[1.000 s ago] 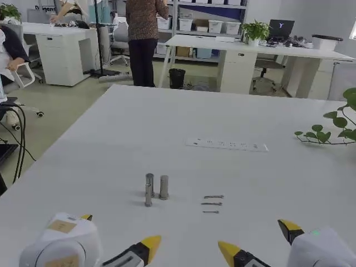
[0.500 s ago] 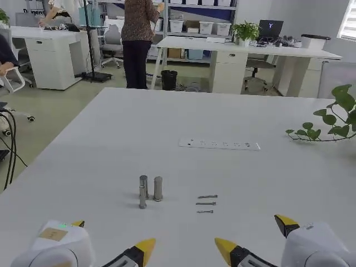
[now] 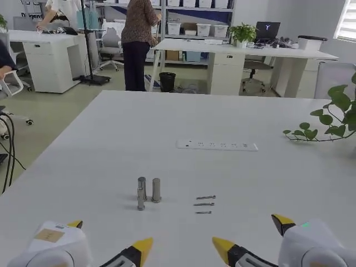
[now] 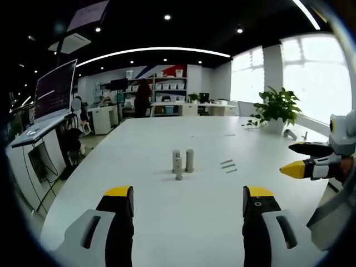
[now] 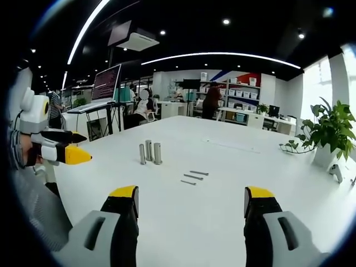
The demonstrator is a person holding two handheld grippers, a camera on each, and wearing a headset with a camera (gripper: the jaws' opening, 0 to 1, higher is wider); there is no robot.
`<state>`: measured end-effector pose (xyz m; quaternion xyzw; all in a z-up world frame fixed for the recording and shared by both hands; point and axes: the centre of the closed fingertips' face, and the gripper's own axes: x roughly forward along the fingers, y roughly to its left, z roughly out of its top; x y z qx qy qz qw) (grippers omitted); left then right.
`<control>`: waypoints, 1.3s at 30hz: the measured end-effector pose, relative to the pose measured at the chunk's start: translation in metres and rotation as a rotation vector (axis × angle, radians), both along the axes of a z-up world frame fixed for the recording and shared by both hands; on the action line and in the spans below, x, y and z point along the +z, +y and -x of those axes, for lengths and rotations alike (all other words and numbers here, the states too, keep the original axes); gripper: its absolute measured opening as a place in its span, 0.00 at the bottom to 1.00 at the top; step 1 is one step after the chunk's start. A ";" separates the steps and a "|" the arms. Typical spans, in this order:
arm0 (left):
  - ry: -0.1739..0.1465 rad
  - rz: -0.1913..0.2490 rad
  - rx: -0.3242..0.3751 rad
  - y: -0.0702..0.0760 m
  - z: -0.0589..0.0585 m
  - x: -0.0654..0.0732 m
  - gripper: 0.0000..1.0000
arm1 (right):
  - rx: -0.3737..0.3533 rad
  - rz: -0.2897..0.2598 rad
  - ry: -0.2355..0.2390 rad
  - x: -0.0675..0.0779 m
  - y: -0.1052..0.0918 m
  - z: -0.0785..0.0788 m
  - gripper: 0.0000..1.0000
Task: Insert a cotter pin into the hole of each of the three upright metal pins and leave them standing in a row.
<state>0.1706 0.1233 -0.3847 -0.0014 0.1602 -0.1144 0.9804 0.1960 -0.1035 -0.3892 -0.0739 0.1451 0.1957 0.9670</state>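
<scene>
- At the far left, the left gripper (image 3: 109, 235) hovers low over the near edge of the surface (image 3: 167, 122). Its yellow-tipped fingers are apart and hold nothing.
- Ahead of it, a little left of centre, the three upright metal pins (image 3: 142, 188) stand in a tight cluster — two side by side at the back, the third in front of the left one. That is no row, and I cannot tell whether they touch. Their holes are too small to make out.
- Just right of them lie the three cotter pins (image 3: 204, 204), flat and parallel, one behind another, apart from the metal pins. None is in a hole, so by my reckoning nothing is done: three insertions are left, then the lining-up.
- At the right, the right gripper (image 3: 250, 232) hangs near the front edge with its fingers wide apart and empty, well short of the cotter pins.
- Further back lies a white power strip (image 3: 217, 146), and a leafy plant (image 3: 334, 114) trails in at the far right; both are well clear of the work.
- Nothing lies between the grippers and the parts. I would guess the crowding is the real hindrance — a reach for one metal pin could topple its neighbour.
- Beyond the surface, a person (image 3: 139, 33) stands among desks and shelves.
</scene>
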 end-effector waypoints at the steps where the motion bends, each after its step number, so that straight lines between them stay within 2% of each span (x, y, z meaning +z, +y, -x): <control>1: 0.000 0.000 0.000 0.000 0.000 0.000 0.79 | 0.002 0.003 -0.001 0.000 0.000 0.000 0.75; 6: -0.006 -0.007 0.003 0.003 0.000 0.004 0.78 | 0.004 0.000 -0.005 0.001 0.001 0.000 0.75; 11: 0.004 -0.017 0.004 0.005 0.000 0.002 0.77 | 0.006 0.003 0.008 -0.002 0.001 0.000 0.76; 13: 0.012 -0.019 0.000 0.004 0.002 0.001 0.76 | 0.005 0.004 0.005 -0.001 0.001 0.001 0.76; 20: 0.007 -0.020 -0.007 0.002 0.002 0.002 0.74 | -0.002 -0.008 0.002 0.000 -0.001 0.000 0.76; 27: 0.015 -0.025 -0.024 -0.001 0.003 -0.001 0.72 | 0.018 -0.030 -0.029 0.006 0.004 0.000 0.74; 39: 0.011 -0.002 -0.035 0.000 -0.004 0.001 0.69 | 0.023 -0.022 0.004 -0.001 0.005 0.001 0.74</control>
